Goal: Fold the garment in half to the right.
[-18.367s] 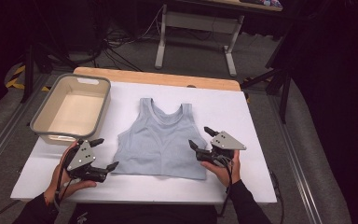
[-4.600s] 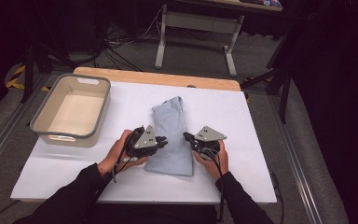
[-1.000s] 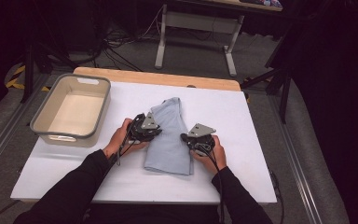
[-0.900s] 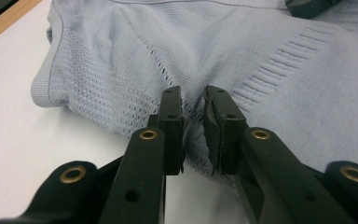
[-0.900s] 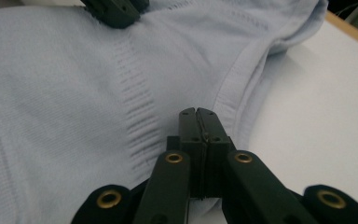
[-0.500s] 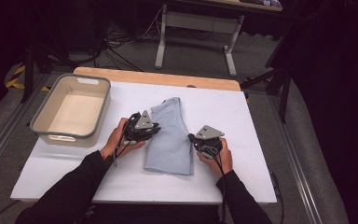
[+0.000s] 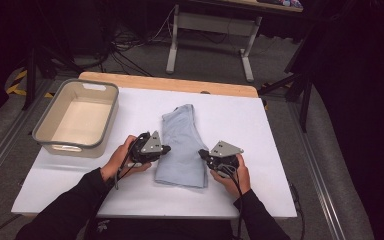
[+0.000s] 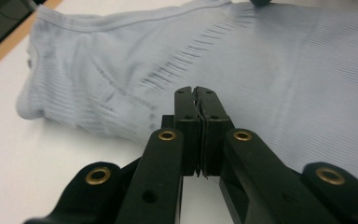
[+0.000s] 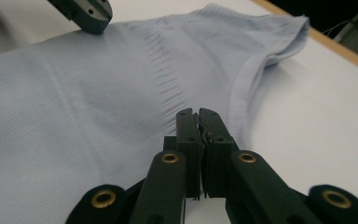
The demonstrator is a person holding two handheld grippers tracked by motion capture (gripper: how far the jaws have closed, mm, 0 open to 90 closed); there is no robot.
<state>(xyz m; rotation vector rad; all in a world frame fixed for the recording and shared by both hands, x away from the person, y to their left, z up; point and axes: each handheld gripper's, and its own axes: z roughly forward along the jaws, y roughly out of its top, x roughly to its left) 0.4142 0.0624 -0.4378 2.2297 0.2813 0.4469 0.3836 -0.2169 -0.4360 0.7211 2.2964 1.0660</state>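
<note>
A white table [image 7: 260, 125] carries a grey-rimmed tub [image 7: 44, 131] with a bare beige inside at its far left corner, and no writing can be read on it. A pale blue ribbed top [image 7: 182, 145], folded lengthwise, lies at the table's middle. The left gripper [image 7: 166, 149] at the top's left edge has just closed its jaws with nothing between them, and the right gripper [image 7: 201, 153] at the top's right edge is closed and empty too.
</note>
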